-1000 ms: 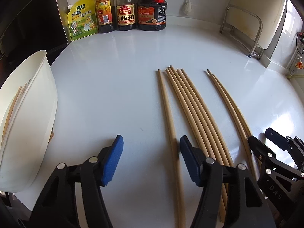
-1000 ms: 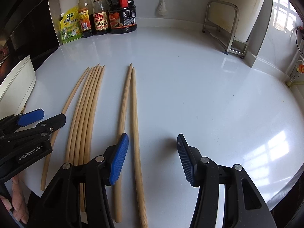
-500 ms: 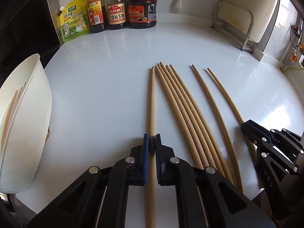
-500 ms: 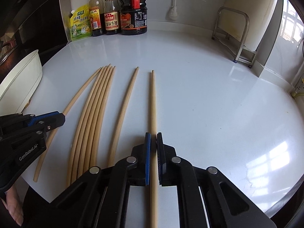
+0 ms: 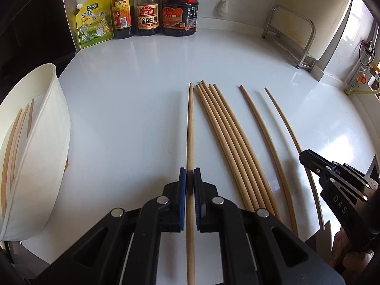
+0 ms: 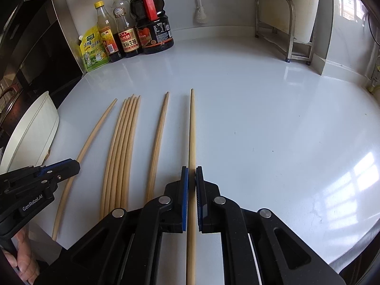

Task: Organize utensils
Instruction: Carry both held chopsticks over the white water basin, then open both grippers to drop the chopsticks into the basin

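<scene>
Long wooden chopsticks lie on the white counter (image 5: 133, 118). My left gripper (image 5: 190, 178) is shut on the leftmost chopstick (image 5: 190, 128), which runs straight ahead between its blue pads. A bundle of several chopsticks (image 5: 228, 142) lies just right of it, then a single one (image 5: 263, 137). My right gripper (image 6: 192, 175) is shut on the rightmost chopstick (image 6: 192, 128). In the right wrist view the bundle (image 6: 123, 147) and a single chopstick (image 6: 159, 142) lie to its left. A white container (image 5: 35, 147) at the left holds a few chopsticks.
Sauce bottles (image 5: 147, 7) and a yellow-green pouch (image 5: 93, 21) stand along the back wall. A metal rack (image 5: 289, 33) stands at the back right. The counter's front edge is close under both grippers.
Both grippers went from open to shut, each on one chopstick. Since half a second ago the held chopsticks have lifted slightly and drawn apart from the others.
</scene>
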`<action>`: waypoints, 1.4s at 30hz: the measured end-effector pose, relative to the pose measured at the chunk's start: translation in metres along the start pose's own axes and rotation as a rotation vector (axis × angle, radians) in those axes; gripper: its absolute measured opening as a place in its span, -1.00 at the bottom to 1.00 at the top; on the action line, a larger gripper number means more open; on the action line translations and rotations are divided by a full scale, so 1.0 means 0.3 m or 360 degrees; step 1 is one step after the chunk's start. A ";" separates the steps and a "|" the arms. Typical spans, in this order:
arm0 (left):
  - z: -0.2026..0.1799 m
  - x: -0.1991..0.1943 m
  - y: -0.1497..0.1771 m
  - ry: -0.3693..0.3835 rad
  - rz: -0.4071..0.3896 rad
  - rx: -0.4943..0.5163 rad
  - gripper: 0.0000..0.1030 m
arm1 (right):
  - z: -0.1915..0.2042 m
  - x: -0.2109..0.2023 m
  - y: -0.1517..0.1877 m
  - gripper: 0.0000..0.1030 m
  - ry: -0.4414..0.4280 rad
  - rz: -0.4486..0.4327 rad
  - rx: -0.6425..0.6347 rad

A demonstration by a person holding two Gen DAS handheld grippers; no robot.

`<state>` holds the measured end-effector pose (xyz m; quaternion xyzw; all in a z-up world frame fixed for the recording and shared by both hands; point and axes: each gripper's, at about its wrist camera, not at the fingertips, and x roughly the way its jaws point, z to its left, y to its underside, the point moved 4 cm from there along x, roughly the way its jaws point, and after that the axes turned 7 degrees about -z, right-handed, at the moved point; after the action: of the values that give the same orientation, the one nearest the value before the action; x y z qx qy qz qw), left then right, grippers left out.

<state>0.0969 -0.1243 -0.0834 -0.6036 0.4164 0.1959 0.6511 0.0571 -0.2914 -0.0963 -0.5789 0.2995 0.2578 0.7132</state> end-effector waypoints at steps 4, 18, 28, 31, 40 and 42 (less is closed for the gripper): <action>0.017 -0.053 -0.027 0.0032 -0.0050 -0.0011 -0.86 | 0.009 -0.044 -0.026 -0.88 -0.0013 -0.0052 0.0055; 0.216 -0.329 -0.142 0.0094 -0.0324 -0.0106 -0.86 | 0.290 -0.217 -0.216 -0.88 -0.0184 -0.0273 -0.0035; 0.591 -0.504 -0.145 -0.0063 -0.0487 -0.0314 -0.86 | 0.732 -0.147 -0.302 -0.88 -0.0533 -0.0253 -0.0186; 0.710 -0.499 -0.130 -0.0142 -0.0487 -0.0384 -0.86 | 0.884 -0.109 -0.306 -0.88 -0.0637 -0.0205 -0.0255; 0.924 -0.400 -0.073 -0.0247 -0.0384 -0.0471 -0.86 | 1.166 0.047 -0.246 -0.88 -0.0743 0.0015 -0.0352; 0.948 -0.371 -0.063 -0.0255 -0.0351 -0.0474 -0.86 | 1.198 0.088 -0.223 -0.88 -0.0734 0.0079 -0.0369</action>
<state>0.1341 0.1696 -0.0063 -0.7177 0.2610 0.2301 0.6032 0.1693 0.0483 -0.0166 -0.5752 0.1114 0.4332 0.6849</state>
